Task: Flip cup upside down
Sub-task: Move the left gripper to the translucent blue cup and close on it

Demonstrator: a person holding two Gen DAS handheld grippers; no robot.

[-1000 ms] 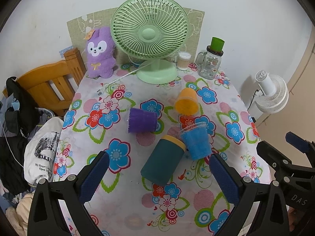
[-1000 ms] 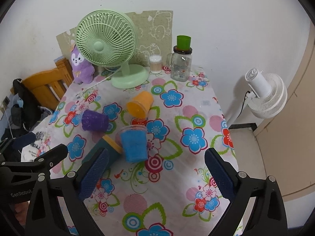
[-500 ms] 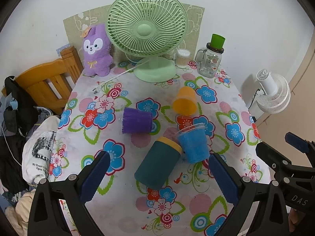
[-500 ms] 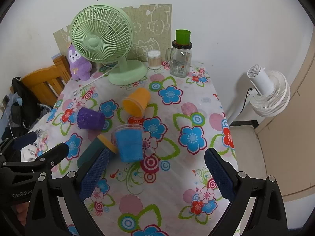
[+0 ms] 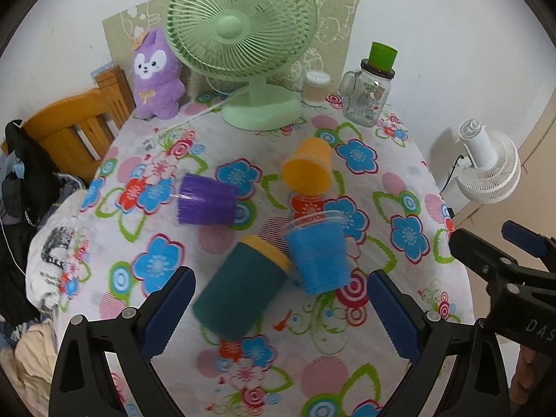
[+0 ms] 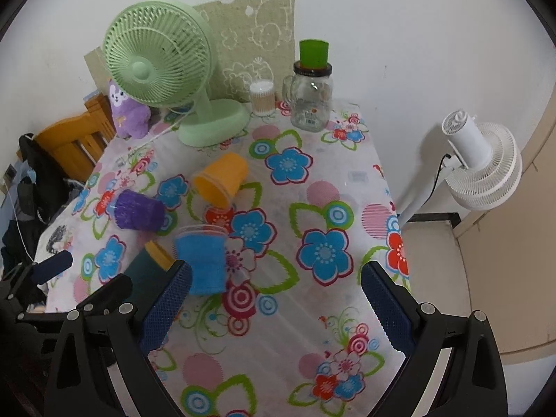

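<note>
Left wrist view. Your left gripper point(image 5: 279, 316) hangs above the near part of the table point(image 5: 389, 180), its jaws spread wide and holding nothing. Four cups lie on their sides on the flowered cloth: the teal cup point(image 5: 239, 286) nearest, framed between the blue pads; the blue cup point(image 5: 318, 253) touching it on the right; the purple cup point(image 5: 206, 201) farther left; the orange cup point(image 5: 307, 168) farther back, its mouth turned toward you. The teal cup sits most nearly centred between the fingers, so it is probably the one this gripper is lined up on. At the far edge stand the green fan point(image 5: 241, 24), a plush toy point(image 5: 156, 76) and a glass jar point(image 5: 370, 95), well apart from the cups. The right gripper's arm enters from the right edge.

Right wrist view. Your right gripper point(image 6: 276, 309) is likewise wide open and empty, held over bare cloth on the near right. The blue cup point(image 6: 205, 260) lies just beside its left pad point(image 6: 166, 307); the teal cup point(image 6: 147, 269) is partly hidden behind that pad. No cup has yet been set mouth-down. Each is lying down, so it would need lifting by its wall and turning.
</note>
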